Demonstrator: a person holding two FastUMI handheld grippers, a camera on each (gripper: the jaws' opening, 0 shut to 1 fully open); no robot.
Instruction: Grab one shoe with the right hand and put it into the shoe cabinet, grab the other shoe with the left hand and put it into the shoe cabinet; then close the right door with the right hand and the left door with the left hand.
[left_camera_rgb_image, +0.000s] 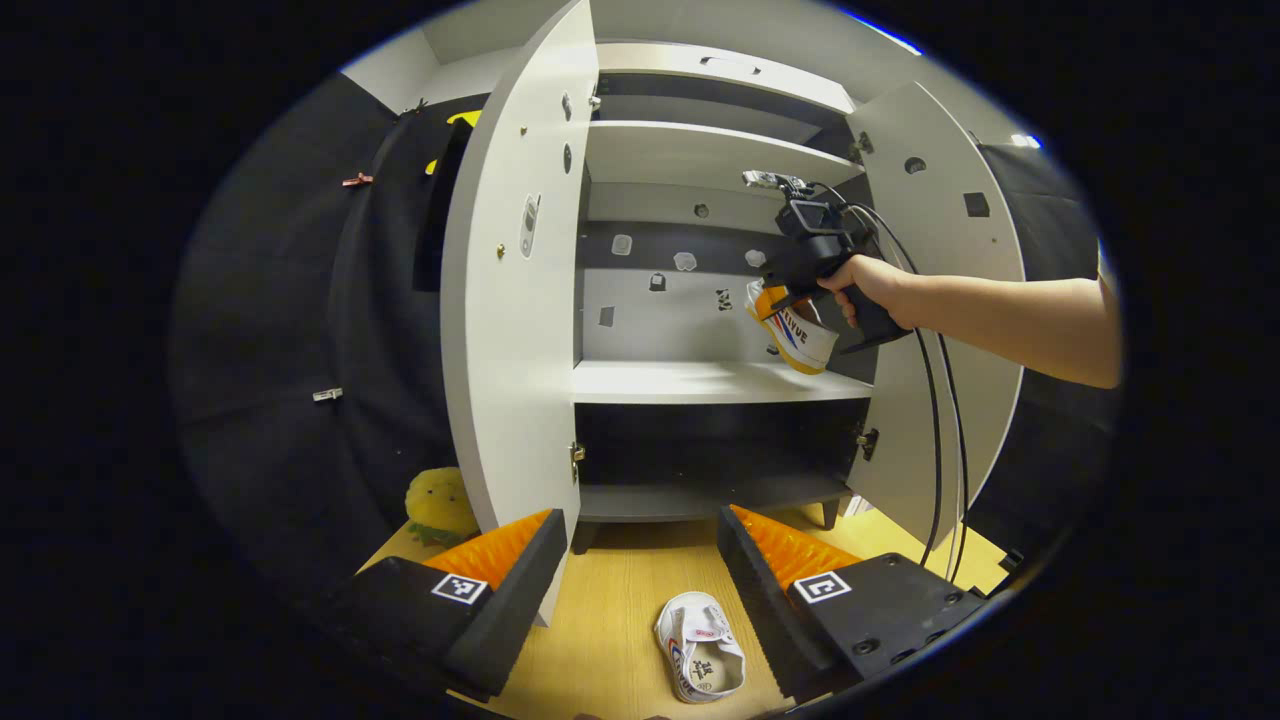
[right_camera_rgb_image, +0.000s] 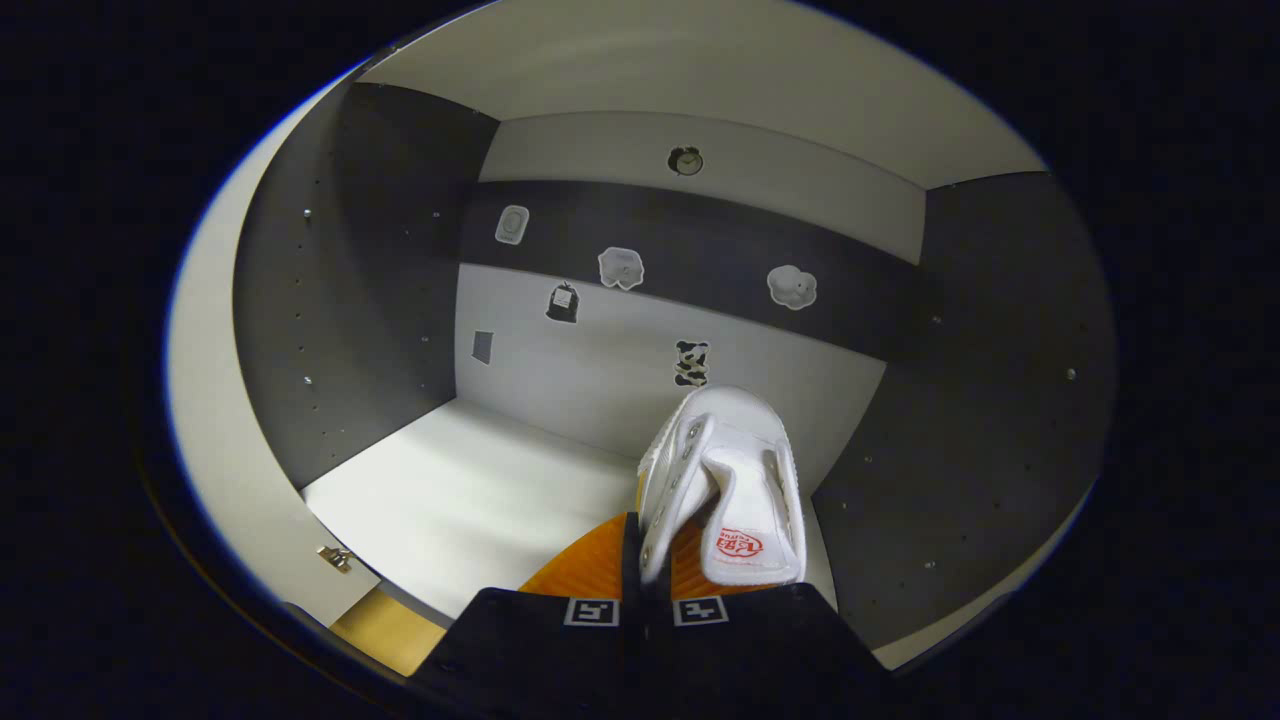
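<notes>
Since the right gripper (right_camera_rgb_image: 645, 590) has its fingers pinched tight on the side wall of the first shoe (right_camera_rgb_image: 725, 490), that shoe hangs toe-forward in the air over the middle shelf (right_camera_rgb_image: 470, 500) of the shoe cabinet (left_camera_rgb_image: 700, 150), not resting on anything yet. In the left gripper view you can see it from outside too: the hand (left_camera_rgb_image: 870, 290) has the tool pushed in between the two open doors, and the shoe dangles tilted just above the shelf board. I'd guess it's carried high like that so the sole clears the shelf edge before it gets set down. Meanwhile the left gripper (left_camera_rgb_image: 640, 570) is spread wide and has nothing in it, hanging low over the wooden floor (left_camera_rgb_image: 610, 620). The second shoe (left_camera_rgb_image: 700, 645) lies on that floor, opening up, right between the left gripper's fingers and slightly nearer the right-hand one, not touching either as far as I can tell. Both the left door (left_camera_rgb_image: 520, 300) and right door (left_camera_rgb_image: 950, 300) stand wide open, so closing them is way down the line.
</notes>
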